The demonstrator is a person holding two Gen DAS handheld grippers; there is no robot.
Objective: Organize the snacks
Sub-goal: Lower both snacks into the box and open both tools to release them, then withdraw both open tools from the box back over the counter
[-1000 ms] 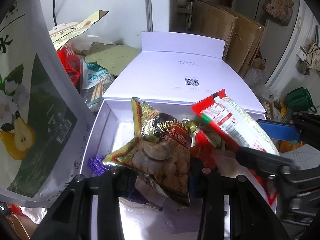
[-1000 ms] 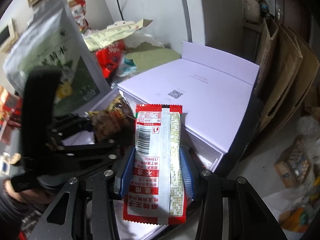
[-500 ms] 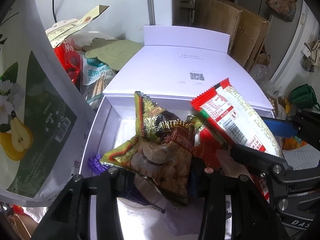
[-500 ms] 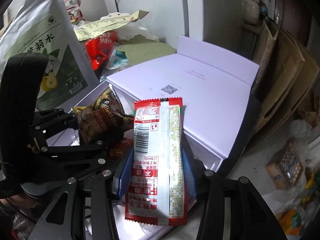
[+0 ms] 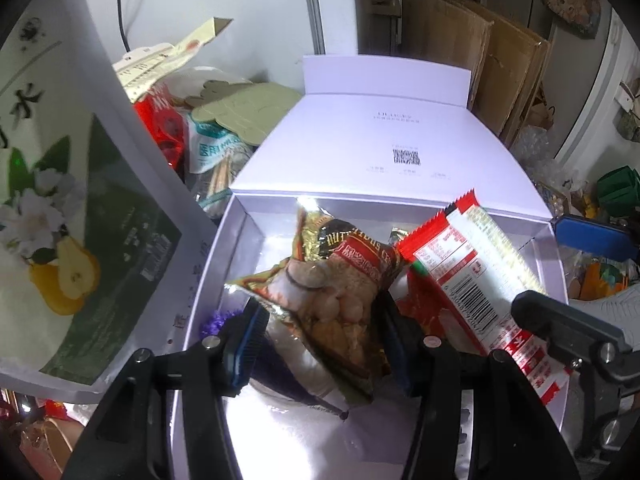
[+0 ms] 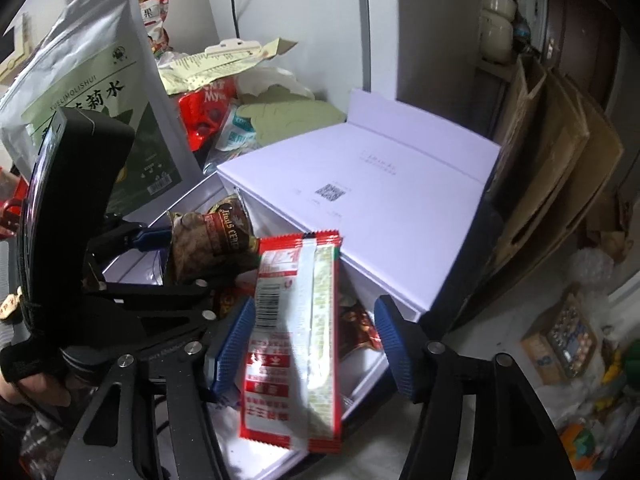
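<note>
Reading "NUTRITIOUS" on brown packet, barcoded red packet

Counter: pale, speckled, bare beside the box.
White box: on the counter, lid folded back.
Green-labelled pouch: standing left of box.

Brown nut packet and red-white packet over white box.
</note>
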